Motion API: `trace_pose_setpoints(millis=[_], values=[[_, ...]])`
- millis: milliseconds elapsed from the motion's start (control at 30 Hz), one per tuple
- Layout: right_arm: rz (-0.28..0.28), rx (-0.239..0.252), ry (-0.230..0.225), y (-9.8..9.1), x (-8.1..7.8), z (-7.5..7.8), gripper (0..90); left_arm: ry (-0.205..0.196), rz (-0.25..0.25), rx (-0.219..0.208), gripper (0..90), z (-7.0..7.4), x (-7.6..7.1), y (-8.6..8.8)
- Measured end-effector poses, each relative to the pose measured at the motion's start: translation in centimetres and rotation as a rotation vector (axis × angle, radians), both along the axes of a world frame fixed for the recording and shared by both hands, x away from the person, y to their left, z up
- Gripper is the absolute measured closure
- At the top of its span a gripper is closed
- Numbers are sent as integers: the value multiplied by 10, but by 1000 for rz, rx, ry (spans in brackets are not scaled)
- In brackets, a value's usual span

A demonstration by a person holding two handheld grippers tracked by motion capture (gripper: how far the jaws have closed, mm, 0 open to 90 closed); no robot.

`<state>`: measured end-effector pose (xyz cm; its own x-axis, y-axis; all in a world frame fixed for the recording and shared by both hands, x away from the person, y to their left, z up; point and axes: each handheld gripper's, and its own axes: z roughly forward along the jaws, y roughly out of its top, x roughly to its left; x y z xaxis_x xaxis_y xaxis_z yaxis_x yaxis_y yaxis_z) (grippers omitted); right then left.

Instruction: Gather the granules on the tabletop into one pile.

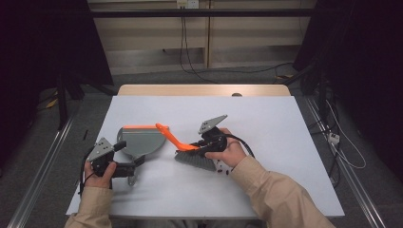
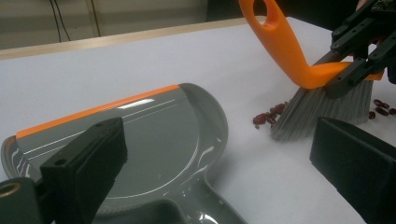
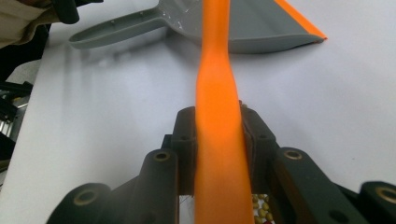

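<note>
My right gripper has its fingers pinching the orange brush handle, bristles on the worktop among red beans; my left gripper fingers stand spread around the grey dustpan handle, not pressing it.

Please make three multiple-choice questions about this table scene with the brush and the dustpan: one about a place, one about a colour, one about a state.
1. Where do the red beans lie?
A. inside the dustpan
B. on the table beside the bristles
C. on the floor

2. What colour is the brush handle?
A. orange
B. blue
C. green

3. How is the right claw?
A. open, empty
B. shut on the brush
C. shut on the dustpan

Answers: 1 B, beans sit by the grey bristles, outside the dustpan. 2 A, handle is orange. 3 B, both jaws press the handle.
</note>
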<state>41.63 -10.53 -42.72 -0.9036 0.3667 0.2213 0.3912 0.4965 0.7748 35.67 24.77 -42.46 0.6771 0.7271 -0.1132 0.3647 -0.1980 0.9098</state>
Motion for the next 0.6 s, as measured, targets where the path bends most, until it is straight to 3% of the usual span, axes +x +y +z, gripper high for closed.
trace_pose_setpoints(millis=[100,267,367,467,600], values=[[-2,-12,-29,-1,1,2,714,0,0,-1,37,0,0,0],[12,13,-39,-4,-2,9,714,0,0,1,37,0,0,0],[35,35,-54,-6,-10,17,714,-1,-1,2,38,0,0,0],[85,66,-31,-10,-24,21,714,-2,0,2,38,1,-1,0],[133,19,-23,-19,-38,12,714,-2,2,3,37,1,-1,0]])
